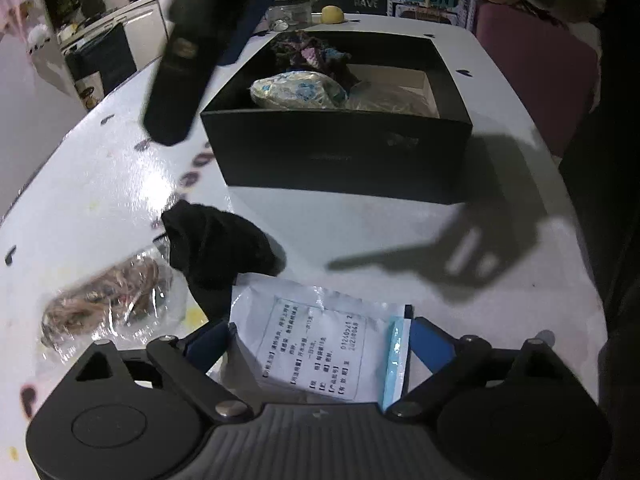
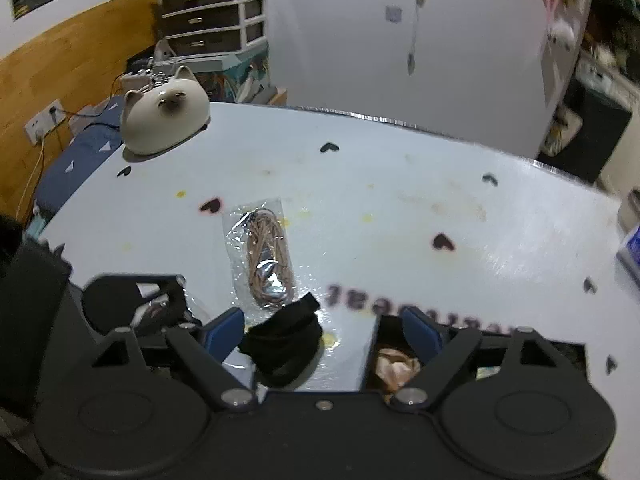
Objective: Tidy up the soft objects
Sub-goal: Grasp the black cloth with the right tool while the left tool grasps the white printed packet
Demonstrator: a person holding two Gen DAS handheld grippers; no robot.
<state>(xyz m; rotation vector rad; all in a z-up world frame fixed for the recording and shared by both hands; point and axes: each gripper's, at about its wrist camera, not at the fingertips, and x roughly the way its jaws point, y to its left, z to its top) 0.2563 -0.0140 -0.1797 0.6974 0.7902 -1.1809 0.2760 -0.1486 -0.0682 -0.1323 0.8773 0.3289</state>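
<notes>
My left gripper (image 1: 322, 342) hangs low over the white table (image 1: 360, 232), open, its blue fingers (image 1: 430, 340) straddling a white printed packet (image 1: 316, 348) that lies flat. Just beyond lies a crumpled black sock (image 1: 220, 248). In the right wrist view the same sock (image 2: 284, 344) sits between the blue fingers (image 2: 224, 332) of my right gripper (image 2: 324, 332), which is open and does not press on it. A black box (image 1: 340, 152) farther back holds a patterned bundle (image 1: 298, 90), knitted cloth (image 1: 308, 50) and a plastic bag.
A clear bag of brown cord (image 1: 108, 304) (image 2: 266, 264) lies beside the sock. A cat-shaped ceramic pot (image 2: 164, 116) stands at the far table edge. A blurred black tool part (image 1: 172, 92) hangs over the table left of the box. Drawers and shelves stand behind.
</notes>
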